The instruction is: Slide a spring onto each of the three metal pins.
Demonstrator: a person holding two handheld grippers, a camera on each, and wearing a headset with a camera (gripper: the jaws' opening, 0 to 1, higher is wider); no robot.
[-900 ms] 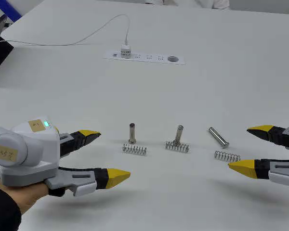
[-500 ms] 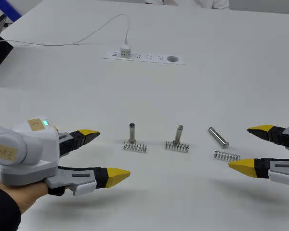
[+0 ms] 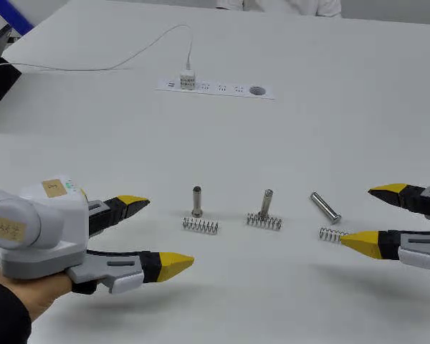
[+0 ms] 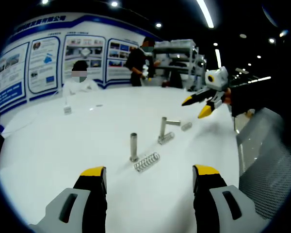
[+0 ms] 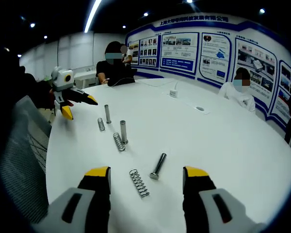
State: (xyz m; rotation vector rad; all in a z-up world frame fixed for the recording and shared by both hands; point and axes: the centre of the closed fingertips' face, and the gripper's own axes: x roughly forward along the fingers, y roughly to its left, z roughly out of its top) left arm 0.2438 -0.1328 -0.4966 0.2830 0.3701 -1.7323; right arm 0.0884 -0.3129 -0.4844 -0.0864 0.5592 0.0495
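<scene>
From the head view we see the left tongs (image 3: 154,232) held in a hand near the counter's (image 3: 308,136) near left corner. They are wide open and hold nothing. The right tongs (image 3: 362,215) come in from the right edge, also spread wide and empty. Their lower tip is just beside the end of the right spring (image 3: 330,233), and we cannot tell whether it touches.

Between the two tongs three pins sit in a row. The left pin (image 3: 197,201) and middle pin (image 3: 266,203) stand on end, and the right pin (image 3: 325,206) lies flat. The left spring (image 3: 201,226) and middle spring (image 3: 264,222) lie on their sides at the foot of their pins, on the near side. The right spring lies just nearer than the flat pin. Toward the far edge lies a power strip (image 3: 216,88) with a white cable (image 3: 122,63) running off to the left.

In the left gripper view our two yellow-tipped jaws stand well apart with bare counter between them. Ahead stands the left pin with its spring at its base, then the middle pair, then the flat pin. The right tongs hover beyond them.

In the right gripper view the jaws gape just as wide. The right spring lies between them and the flat pin just beyond it. The two standing pins and their springs trail away toward the left tongs.
</scene>
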